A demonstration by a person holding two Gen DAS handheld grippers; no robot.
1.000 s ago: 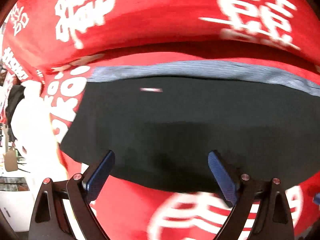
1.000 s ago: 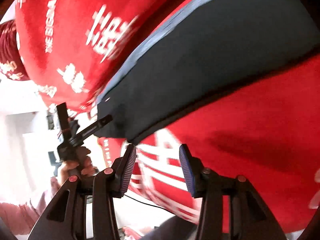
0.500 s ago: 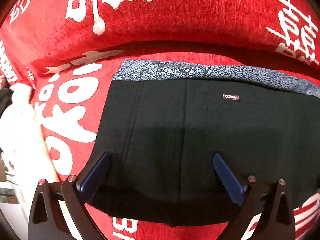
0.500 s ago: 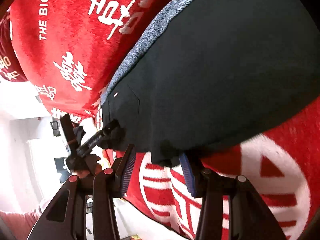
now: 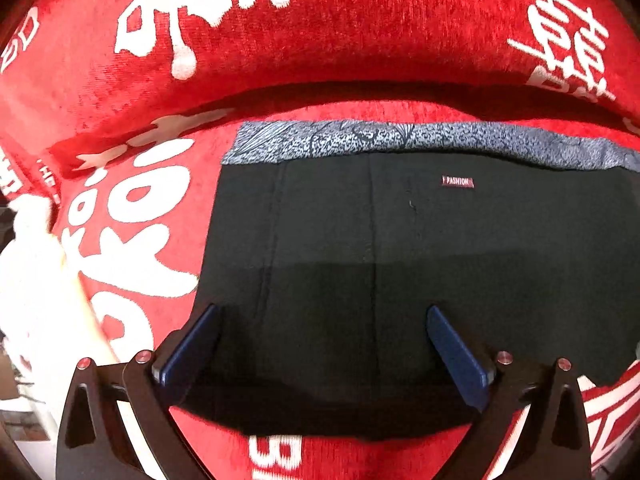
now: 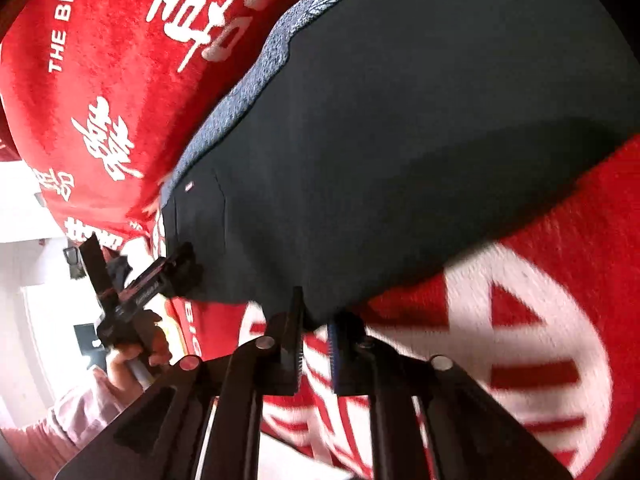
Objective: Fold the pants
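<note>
A: Step in hand? Where are the pants?

B: Flat on the red blanket, patterned waistband at the far edge. Grasp phase. Right gripper is closing, the near hem between its jaws. Left gripper is spread wide over the cloth, grasping nothing.

A: Next?

B: Likely the left must pinch the hem too, then both lift together.
</note>
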